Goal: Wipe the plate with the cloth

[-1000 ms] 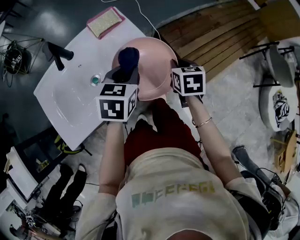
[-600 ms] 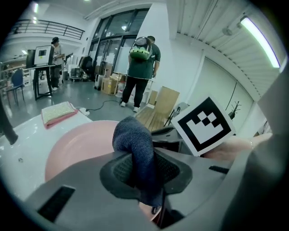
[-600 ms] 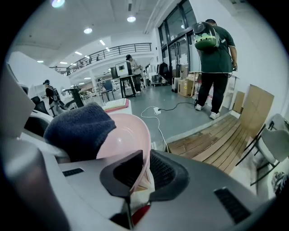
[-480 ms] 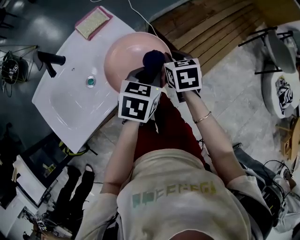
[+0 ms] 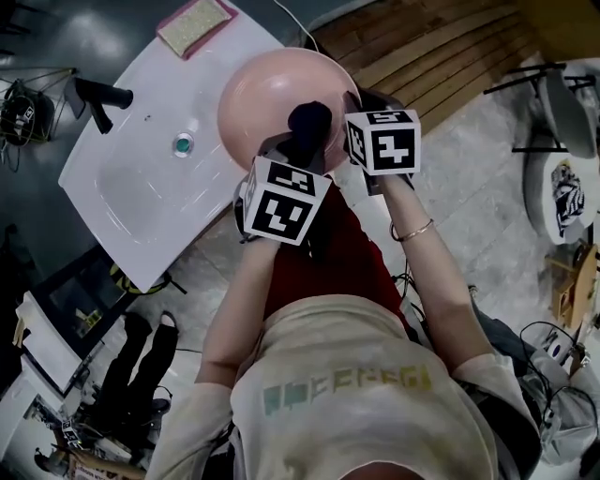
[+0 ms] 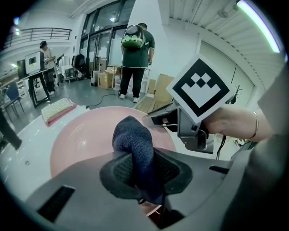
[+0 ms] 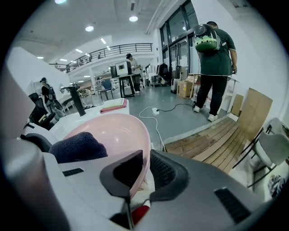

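A pink plate [image 5: 258, 94] is held tilted above the edge of a white sink counter [image 5: 141, 187]. My right gripper [image 7: 140, 180] is shut on the plate's rim [image 7: 143, 149], at the plate's right side in the head view. A dark blue cloth [image 6: 135, 144] is bunched between the pads of my left gripper [image 6: 144, 173], which is shut on it. The cloth [image 5: 307, 124] presses on the lower right part of the plate's face. In the right gripper view the cloth [image 7: 76, 146] lies to the left, over the plate [image 7: 113, 131].
The sink counter has a black tap [image 5: 98, 96] and a teal drain plug [image 5: 182, 144]. A pink-edged sponge pad [image 5: 195, 23] lies at its far end. Wooden decking [image 5: 441, 56] and chairs [image 5: 562, 103] are to the right. People stand in the room behind [image 6: 135, 63].
My left gripper has carried the cloth from the plate's upper left to its lower right, near the right gripper. The plate stays held by the right gripper.
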The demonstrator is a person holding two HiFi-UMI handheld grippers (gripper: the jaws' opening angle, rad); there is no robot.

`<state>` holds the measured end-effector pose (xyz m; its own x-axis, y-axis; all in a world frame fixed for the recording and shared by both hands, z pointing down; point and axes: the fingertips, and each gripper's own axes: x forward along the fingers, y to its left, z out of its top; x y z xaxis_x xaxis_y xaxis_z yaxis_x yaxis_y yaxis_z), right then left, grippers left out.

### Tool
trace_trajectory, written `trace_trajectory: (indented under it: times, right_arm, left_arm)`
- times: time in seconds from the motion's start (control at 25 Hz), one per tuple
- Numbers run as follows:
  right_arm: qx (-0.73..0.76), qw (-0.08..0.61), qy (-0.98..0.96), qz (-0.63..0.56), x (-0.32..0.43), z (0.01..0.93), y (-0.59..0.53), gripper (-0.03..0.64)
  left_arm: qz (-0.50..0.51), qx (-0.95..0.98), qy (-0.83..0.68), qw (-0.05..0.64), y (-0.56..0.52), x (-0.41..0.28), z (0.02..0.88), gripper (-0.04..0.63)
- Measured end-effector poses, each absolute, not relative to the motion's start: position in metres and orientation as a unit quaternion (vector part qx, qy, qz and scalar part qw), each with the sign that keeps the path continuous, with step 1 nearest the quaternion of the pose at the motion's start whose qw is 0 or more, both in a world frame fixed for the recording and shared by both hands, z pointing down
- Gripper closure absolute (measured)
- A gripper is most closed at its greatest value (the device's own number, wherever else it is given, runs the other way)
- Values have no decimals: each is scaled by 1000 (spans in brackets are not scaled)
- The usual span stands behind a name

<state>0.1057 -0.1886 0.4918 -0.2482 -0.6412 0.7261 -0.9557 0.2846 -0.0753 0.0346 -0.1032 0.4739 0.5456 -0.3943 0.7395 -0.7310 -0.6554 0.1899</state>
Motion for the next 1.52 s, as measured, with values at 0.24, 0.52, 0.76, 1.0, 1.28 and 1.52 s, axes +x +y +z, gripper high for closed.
trace_trajectory:
  times: [0.24, 0.52, 0.76, 1.0, 1.28, 1.52]
  right_arm:
    - [538, 302, -743, 258, 105, 492, -188, 548]
    - [544, 303, -740, 254, 107, 491, -184, 548]
    - [548, 304, -738, 251, 109, 490, -181, 548]
    - [551, 308, -735, 246, 108, 490, -179, 548]
    - [554, 310, -734, 241, 105, 490, -179, 548]
    - [555, 307, -735, 240, 102, 491, -179, 548]
  left_arm:
    - [354, 839, -338, 238, -101, 22, 474, 515]
    - [374, 832, -345, 223, -98, 0, 475, 515]
    - [379, 822, -361, 223, -100, -20, 476, 515]
    - [383, 812, -382, 222, -105, -42, 480, 515]
    - [383, 802, -402, 219, -119, -64, 479, 515]
    - [377, 797, -420, 214, -132, -79, 478, 515]
